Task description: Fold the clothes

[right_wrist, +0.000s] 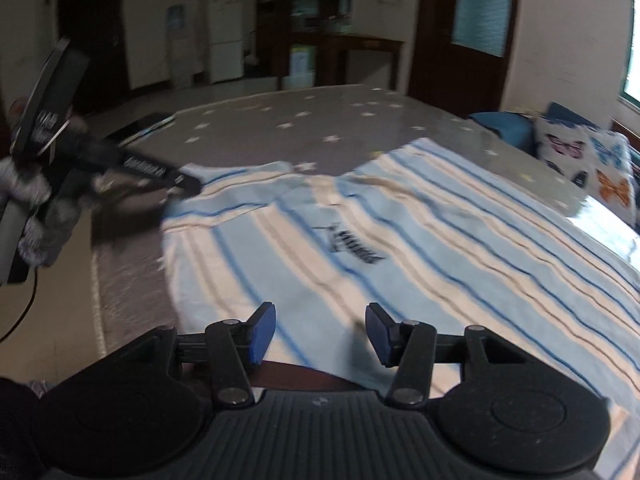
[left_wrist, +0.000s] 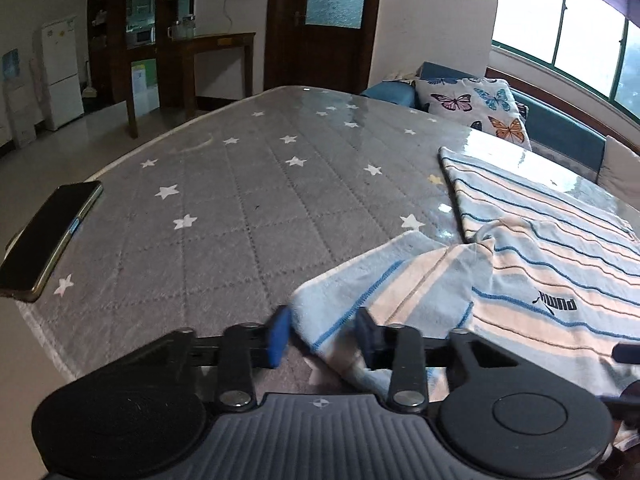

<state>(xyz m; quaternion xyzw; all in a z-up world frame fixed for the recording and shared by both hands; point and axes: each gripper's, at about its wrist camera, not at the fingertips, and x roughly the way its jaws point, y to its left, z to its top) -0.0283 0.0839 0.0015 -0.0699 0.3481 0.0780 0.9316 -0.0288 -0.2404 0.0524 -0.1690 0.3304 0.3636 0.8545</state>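
A light-blue, cream and blue striped shirt (left_wrist: pixel 540 280) with a black logo lies spread on the grey star-patterned table (left_wrist: pixel 240 184). One sleeve is folded in over the body near the left edge. My left gripper (left_wrist: pixel 322 332) is open, its blue pads on either side of the sleeve's near corner. In the right wrist view the shirt (right_wrist: pixel 400 248) fills the middle and right. My right gripper (right_wrist: pixel 320 332) is open over the shirt's near hem, holding nothing. The left gripper (right_wrist: pixel 188 182) shows there at the shirt's left corner.
A black phone (left_wrist: pixel 48 236) lies at the table's left edge. A butterfly cushion (left_wrist: pixel 476 108) on a blue sofa stands beyond the far right side. A wooden desk (left_wrist: pixel 192 64), a white fridge (left_wrist: pixel 60 72) and a door are across the room.
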